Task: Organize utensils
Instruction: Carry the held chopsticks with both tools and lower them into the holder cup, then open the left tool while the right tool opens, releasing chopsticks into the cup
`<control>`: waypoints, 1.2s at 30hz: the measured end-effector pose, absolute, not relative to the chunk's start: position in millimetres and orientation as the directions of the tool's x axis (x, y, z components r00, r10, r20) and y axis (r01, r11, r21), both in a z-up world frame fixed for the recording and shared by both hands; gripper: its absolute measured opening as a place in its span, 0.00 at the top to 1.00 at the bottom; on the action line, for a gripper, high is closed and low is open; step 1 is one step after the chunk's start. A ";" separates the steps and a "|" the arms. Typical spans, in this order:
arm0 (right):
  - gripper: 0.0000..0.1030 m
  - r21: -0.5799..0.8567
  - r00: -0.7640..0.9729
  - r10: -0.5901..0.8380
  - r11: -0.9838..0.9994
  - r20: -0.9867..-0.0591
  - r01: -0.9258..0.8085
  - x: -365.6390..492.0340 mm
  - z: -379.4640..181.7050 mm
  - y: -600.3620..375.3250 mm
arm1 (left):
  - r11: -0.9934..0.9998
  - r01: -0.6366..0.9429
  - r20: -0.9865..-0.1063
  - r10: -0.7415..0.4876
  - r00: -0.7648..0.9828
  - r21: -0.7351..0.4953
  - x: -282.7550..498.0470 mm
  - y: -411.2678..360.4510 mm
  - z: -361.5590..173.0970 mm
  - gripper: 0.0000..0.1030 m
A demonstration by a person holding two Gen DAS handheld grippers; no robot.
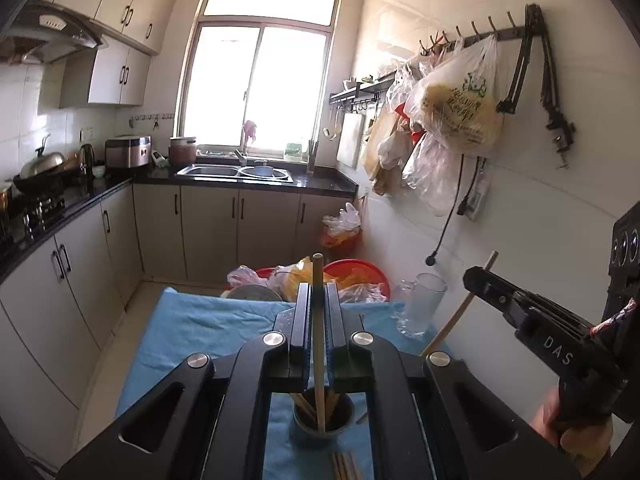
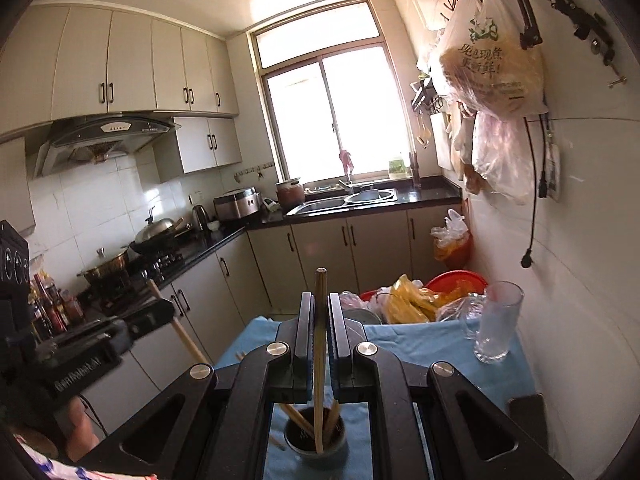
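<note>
Left gripper (image 1: 318, 312): jaws narrow, clamped on one wooden chopstick (image 1: 319, 344) held upright. Its lower end reaches down inside the dark holder cup (image 1: 323, 420), which stands on the blue cloth (image 1: 192, 328) at the near end of the table. More chopsticks lean in the cup. A few loose chopsticks (image 1: 345, 466) lie flat on the cloth just near of the cup.

Right gripper (image 2: 319, 320): jaws narrow, closed on a second chopstick (image 2: 319, 360), also upright, tip down in the same cup (image 2: 315, 438) among the others already there. One loose stick shows on the cloth at the cup's left.

Each wrist view catches the other gripper off to the side, gripping its stick at a slant; in the left view the right one (image 1: 476, 276) comes in from the right edge.

Far right on the cloth: a clear glass mug (image 2: 496, 326), upright, well apart from the cup. Beyond the table's far edge, a red basin (image 1: 360, 274) with plastic bags piled in it.
</note>
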State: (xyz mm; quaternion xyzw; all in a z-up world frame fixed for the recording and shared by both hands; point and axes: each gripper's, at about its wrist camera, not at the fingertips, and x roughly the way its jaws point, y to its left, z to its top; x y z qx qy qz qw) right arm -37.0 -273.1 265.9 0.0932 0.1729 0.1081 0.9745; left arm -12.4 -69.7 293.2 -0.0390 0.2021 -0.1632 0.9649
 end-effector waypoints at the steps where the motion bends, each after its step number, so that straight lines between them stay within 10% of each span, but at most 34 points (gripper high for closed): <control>1: 0.94 0.217 0.916 0.237 0.961 -0.323 -0.172 -30.6 262.1 -270.4 | 0.946 0.297 -0.383 -0.325 0.865 -0.131 -7.3 -73.0 290.7 0.95; 19: 0.92 0.283 0.806 0.245 0.954 -0.539 -0.101 45.9 157.0 -275.6 | 0.953 0.261 -0.539 -0.304 0.786 -0.156 36.1 -76.3 224.7 0.86; 36: 0.58 0.258 0.824 0.209 0.963 -0.526 -0.080 -27.3 171.1 -292.1 | 0.948 0.247 -0.452 -0.312 0.835 -0.199 -67.6 -27.0 239.6 0.55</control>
